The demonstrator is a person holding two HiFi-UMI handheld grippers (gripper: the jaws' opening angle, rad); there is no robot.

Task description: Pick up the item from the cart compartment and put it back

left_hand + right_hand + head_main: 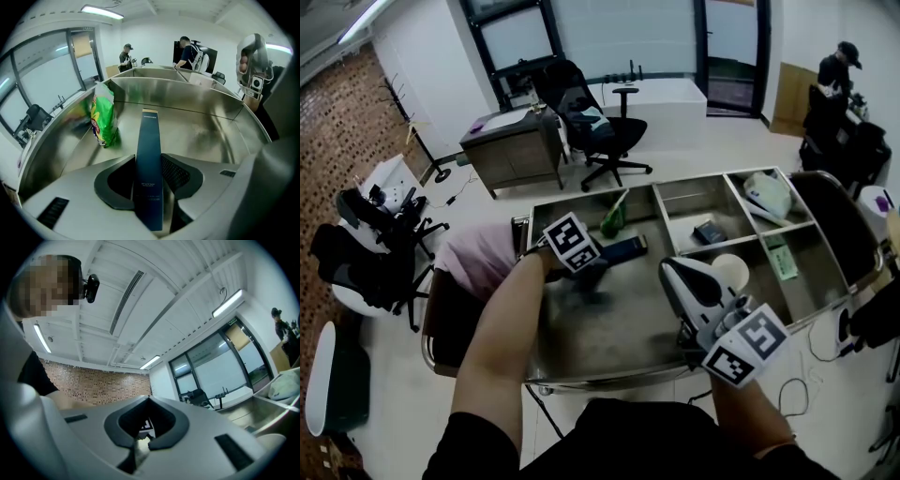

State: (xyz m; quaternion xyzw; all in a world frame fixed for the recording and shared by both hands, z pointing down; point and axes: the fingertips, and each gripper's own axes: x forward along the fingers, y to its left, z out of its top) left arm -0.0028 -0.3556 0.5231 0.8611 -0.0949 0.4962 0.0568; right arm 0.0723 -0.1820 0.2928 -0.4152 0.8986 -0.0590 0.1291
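Left tool pinching blue box low in cart compartment, near green bag. We see box's long axis run straight out from tool. Right tool pressed together, empty, farther from bag; we judge left hand alone returns box.

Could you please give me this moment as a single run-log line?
left gripper: shut on dark blue box | place: large cart compartment | right gripper: shut, empty

place: open office | beyond the left gripper: wooden desk, black swivel chair, glass-panelled wall | far left of it: brick wall | far right of it: person at a workstation | overhead: strip lights
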